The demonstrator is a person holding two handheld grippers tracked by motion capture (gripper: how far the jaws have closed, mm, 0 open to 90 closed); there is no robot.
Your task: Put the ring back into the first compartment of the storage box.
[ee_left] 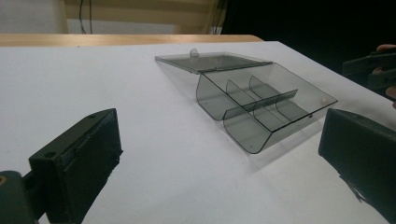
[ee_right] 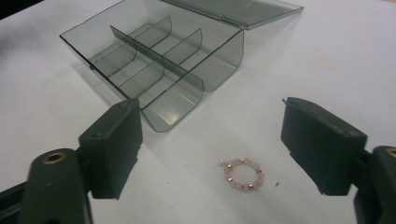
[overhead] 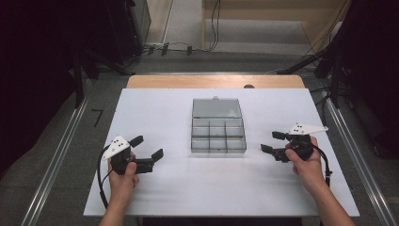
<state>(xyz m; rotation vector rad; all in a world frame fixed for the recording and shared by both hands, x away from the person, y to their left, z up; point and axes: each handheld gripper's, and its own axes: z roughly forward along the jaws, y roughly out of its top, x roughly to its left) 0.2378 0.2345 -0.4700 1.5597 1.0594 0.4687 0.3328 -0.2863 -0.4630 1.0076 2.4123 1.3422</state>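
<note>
The left tool is hovering released over the white table, jaws spread and holding nothing, probably waiting to steady the box. In the middle, the clear compartment box is sitting with its lid laid back, so its cells are ready to receive something. On the right, the right tool is straddling a small pink bead ring lying on the table just beside the box, jaws apart and not yet touching it, likely lining up a pinch.
</note>
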